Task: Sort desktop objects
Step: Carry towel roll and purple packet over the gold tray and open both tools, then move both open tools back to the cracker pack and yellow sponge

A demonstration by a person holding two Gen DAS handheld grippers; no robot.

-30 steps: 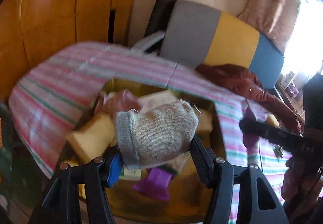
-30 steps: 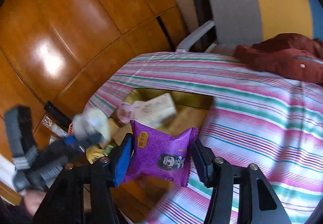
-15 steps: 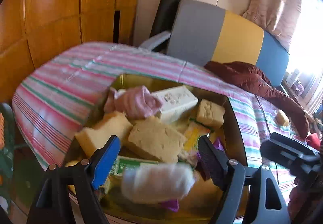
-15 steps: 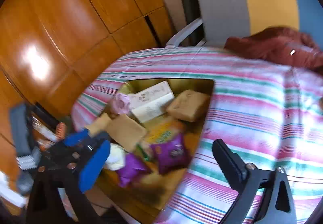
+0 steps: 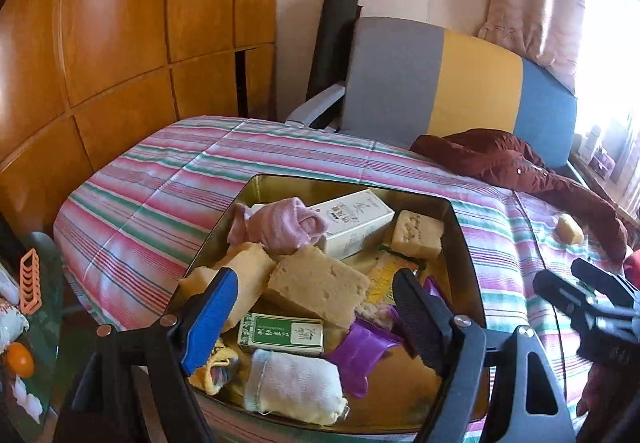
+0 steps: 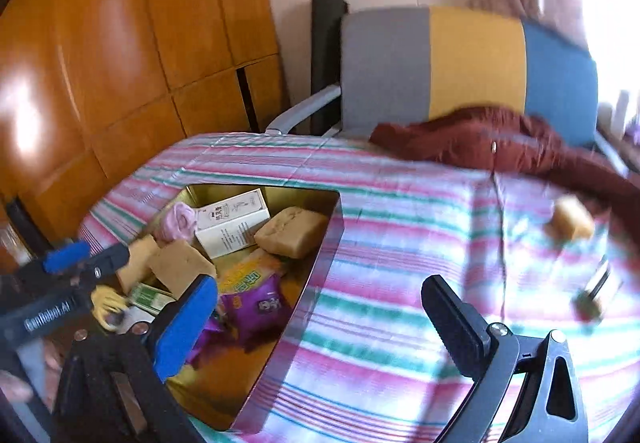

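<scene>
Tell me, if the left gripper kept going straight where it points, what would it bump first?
Probably the big tan sponge in the gold tin: it lies midway ahead of the open left gripper. Depth is hard to judge; the green box lies nearer.

Right of the right fingers [image 6: 456,319], a small dark object [image 6: 596,293] is too blurred to identify. Behind the left fingers [image 5: 416,317], a purple packet [image 5: 360,353] lies partly hidden.
</scene>
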